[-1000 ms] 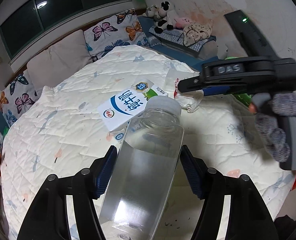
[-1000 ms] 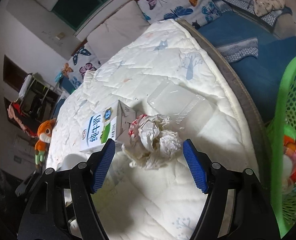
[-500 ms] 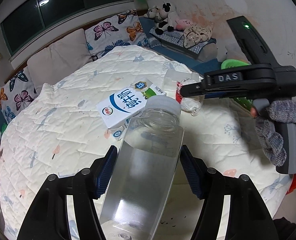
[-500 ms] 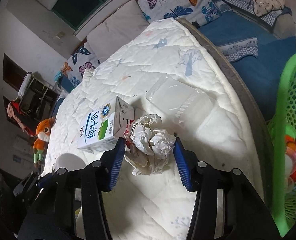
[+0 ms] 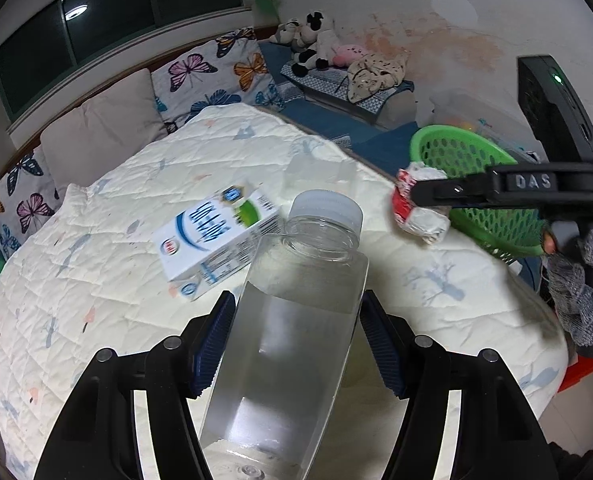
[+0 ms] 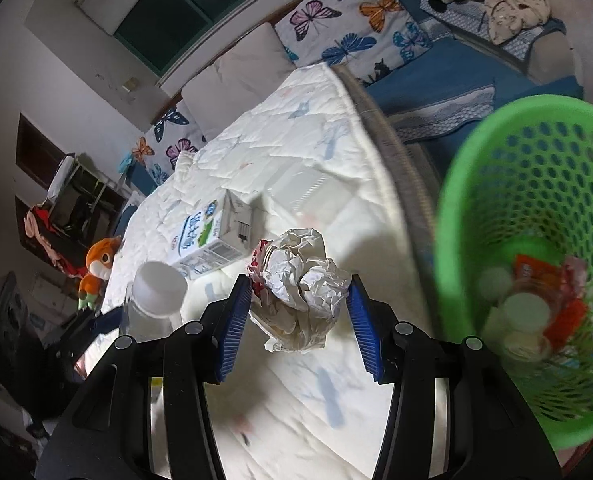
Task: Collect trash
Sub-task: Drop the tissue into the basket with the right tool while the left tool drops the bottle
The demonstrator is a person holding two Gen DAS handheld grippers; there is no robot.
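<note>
Right gripper (image 6: 299, 312) pads clamped on crumpled paper wad (image 6: 302, 292), jaws just closed in on it; wad lifted off white quilt (image 6: 296, 148), near green mesh basket (image 6: 536, 248) at right. Trash already inside basket. Left gripper (image 5: 294, 340) pads pressing clear plastic bottle (image 5: 292, 320), white cap pointing far, held above quilt. Milk carton (image 5: 216, 236) lying on quilt, just beyond bottle. Clear plastic tray (image 6: 308, 192) farther back, near bed edge.

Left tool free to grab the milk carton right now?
Probably not: the left tool is shut on the clear bottle. The milk carton lies unobstructed on the bed, just beyond.
</note>
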